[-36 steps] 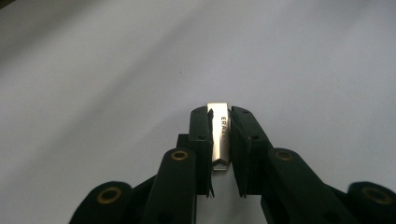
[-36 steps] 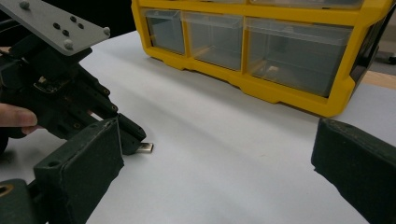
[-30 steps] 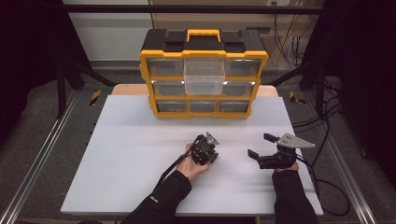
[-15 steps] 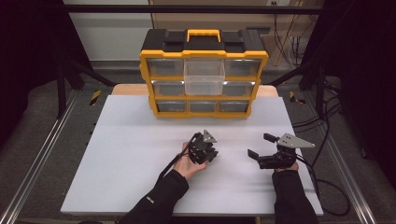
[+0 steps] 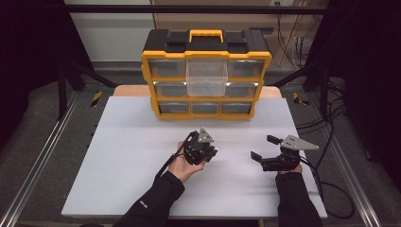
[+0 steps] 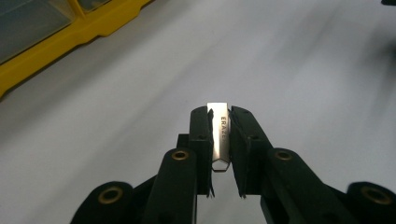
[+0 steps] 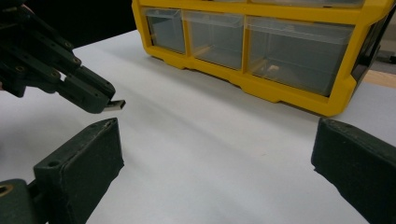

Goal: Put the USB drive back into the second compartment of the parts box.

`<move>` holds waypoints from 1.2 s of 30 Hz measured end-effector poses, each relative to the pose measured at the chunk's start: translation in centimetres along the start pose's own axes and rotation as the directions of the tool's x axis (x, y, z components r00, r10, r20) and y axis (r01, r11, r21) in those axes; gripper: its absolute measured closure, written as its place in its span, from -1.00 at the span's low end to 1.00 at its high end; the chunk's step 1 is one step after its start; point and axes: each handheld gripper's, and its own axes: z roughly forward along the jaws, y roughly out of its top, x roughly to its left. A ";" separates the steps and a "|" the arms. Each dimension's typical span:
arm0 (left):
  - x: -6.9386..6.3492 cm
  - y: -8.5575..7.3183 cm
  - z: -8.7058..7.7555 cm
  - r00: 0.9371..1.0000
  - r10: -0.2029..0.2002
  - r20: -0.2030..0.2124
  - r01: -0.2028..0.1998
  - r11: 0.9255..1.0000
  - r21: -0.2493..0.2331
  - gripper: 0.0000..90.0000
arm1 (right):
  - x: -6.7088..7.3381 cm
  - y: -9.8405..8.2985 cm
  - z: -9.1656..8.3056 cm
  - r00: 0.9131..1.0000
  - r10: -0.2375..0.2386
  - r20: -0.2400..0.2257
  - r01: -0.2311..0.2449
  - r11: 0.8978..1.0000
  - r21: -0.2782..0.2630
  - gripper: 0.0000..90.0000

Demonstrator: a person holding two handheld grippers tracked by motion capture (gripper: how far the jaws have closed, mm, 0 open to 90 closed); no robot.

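1. The left gripper [image 5: 204,152] is clamped on a small flat silver piece [image 6: 220,133], perhaps a USB stick's metal end; its printed letters are too blurred to read surely.
2. In the left gripper view the piece stands upright between the two pads [image 6: 201,135], its top edge poking just past their tips.
3. In the right gripper view the same piece [image 7: 115,105] juts from the left gripper's tips at about 10 o'clock, clear above the table [image 5: 123,156].
4. The right gripper [image 5: 263,147] has its jaws wide apart with nothing between them, held near the table at about 4 o'clock of the high view.
5. The yellow organizer [image 5: 206,75] stands at 12 o'clock, its middle drawer [image 5: 206,80] pulled out.
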 end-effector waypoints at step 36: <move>2.9 2.4 -8.9 0.999 -0.013 -0.047 0.008 0.993 -0.115 0.75 | -0.1 0.0 0.0 1.000 -0.001 0.000 0.001 1.000 0.005 -0.95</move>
